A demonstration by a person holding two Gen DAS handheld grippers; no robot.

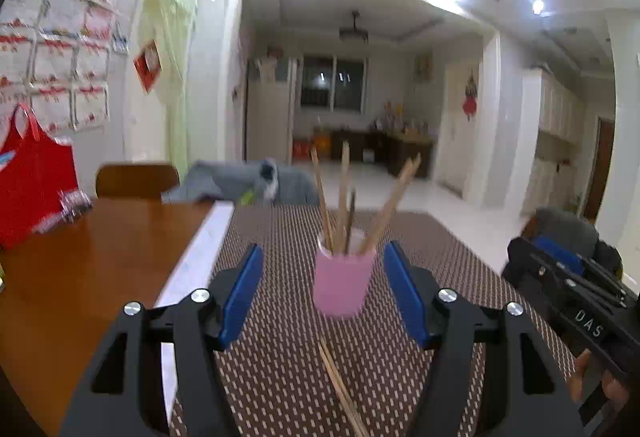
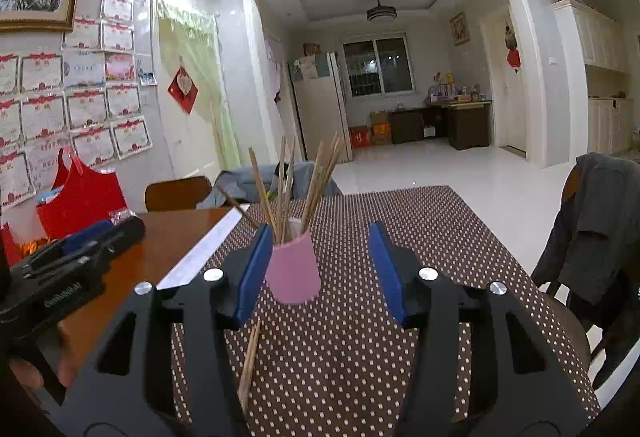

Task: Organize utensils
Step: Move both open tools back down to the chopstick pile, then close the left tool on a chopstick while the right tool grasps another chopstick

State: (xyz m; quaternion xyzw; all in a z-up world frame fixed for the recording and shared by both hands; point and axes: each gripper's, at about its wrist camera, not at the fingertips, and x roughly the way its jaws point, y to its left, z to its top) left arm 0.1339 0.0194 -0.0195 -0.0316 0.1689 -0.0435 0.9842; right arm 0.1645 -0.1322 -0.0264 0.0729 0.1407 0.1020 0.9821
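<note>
The pink cup (image 1: 345, 283) stands upright on the dotted brown mat (image 1: 280, 377), low in the middle of the left wrist view, with several wooden chopsticks (image 1: 342, 197) fanning out of its top. The left claw (image 1: 324, 291) is released, its blue pads spread wide; the cup sits ahead of them, centred in the gap and touching neither pad. A loose pair of chopsticks (image 1: 340, 389) lies flat on the mat between the claw's arms, running toward the bottom edge of the frame.

In the right wrist view the right claw (image 2: 320, 273) is also released, nothing gripped between its pads. The cup (image 2: 293, 273) stands left of centre in that gap; the left pad overlaps the cup's side in the picture, though whether they touch cannot be told. The standing chopsticks (image 2: 316, 177) lean left and right out of it. One loose chopstick pair (image 2: 250, 361) lies on the mat (image 2: 400, 317) below the cup, just beside the claw's left arm.

The mat ends at a pale strip (image 2: 204, 249) toward the left of the frame; beyond it is bare wooden counter (image 2: 168, 237) with a red bag (image 2: 84, 197) at the far left. To the right of the cup the mat is open up to the counter's right edge, where a chair draped with a dark jacket (image 2: 596, 221) stands. The other gripper shows at the left edge here, held in a hand (image 2: 64, 353)
</note>
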